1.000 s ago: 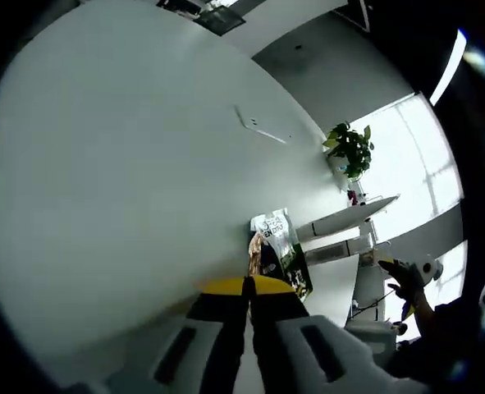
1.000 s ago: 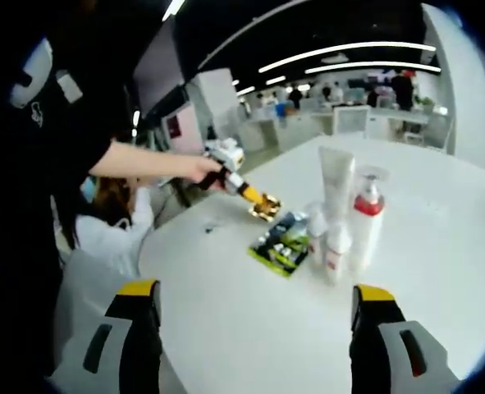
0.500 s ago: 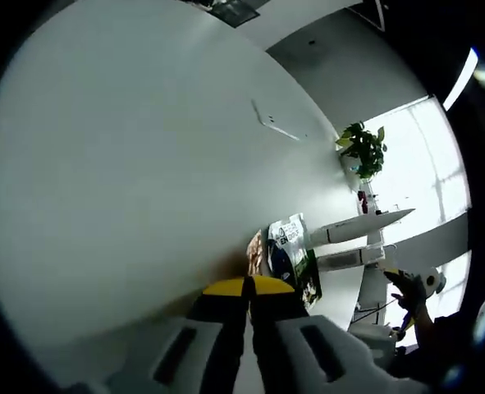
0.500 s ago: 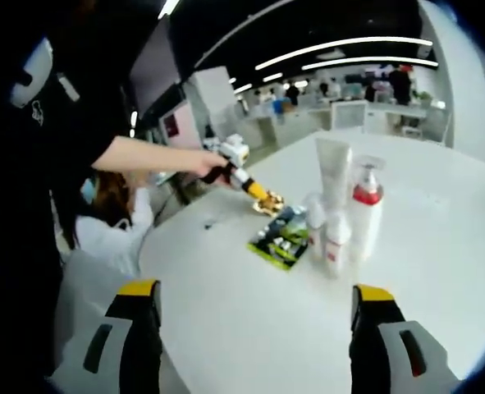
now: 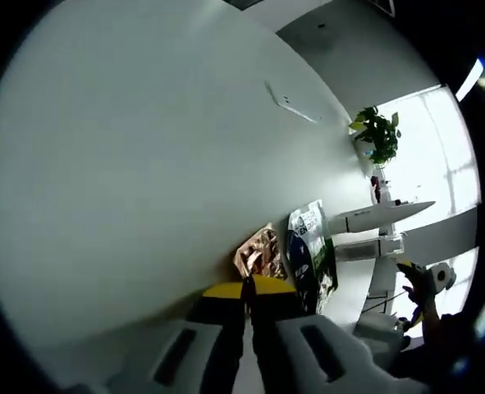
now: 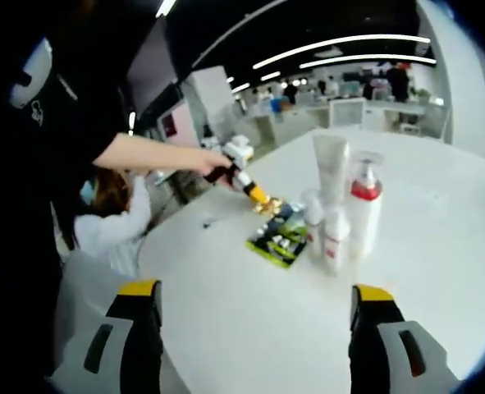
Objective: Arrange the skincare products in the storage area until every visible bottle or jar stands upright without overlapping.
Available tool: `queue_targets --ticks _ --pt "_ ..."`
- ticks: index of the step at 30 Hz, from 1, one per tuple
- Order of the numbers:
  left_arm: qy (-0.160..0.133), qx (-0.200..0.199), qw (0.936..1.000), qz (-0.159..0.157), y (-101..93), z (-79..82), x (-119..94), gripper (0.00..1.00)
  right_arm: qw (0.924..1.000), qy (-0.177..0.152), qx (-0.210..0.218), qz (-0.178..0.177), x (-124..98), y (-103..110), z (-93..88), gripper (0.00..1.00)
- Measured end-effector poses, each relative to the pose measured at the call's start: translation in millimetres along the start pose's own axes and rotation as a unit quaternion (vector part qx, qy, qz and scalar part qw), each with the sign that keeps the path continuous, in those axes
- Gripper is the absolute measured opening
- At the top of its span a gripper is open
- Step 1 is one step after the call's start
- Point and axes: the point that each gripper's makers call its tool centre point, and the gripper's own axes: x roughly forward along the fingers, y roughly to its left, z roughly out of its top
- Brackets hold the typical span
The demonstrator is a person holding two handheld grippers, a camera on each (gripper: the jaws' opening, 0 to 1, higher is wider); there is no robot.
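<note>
Left claw pressed together, yellow tips meeting with nothing between them, just short of a crinkled gold packet flat on the white bench. Seen again in the right gripper view as a yellow-tipped claw held out by a hand, right at that gold packet. Just beside the packet, a flat green pouch, lying on the bench. Past the pouch, a tube and bottle. Far off past the bench edge, a potted plant by a bright window.

Right claw spread wide, jaws empty, well apart from the products. Ahead of it, pouch flat on the bench, touching or just beside the standing cluster: tall white tube, red-collared pump bottle, two small white bottles in front, all upright. Left of the pouch, a seated person beyond the bench edge.
</note>
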Motion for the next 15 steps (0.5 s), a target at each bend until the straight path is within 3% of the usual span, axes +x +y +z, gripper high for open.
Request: queue_targets --ticks 15 --pt "0.058 0.055 0.9966 0.017 -4.8 -0.8 0.4 0.01 1.0 0.0 0.005 0.0 2.1 -1.8 -0.8 0.97"
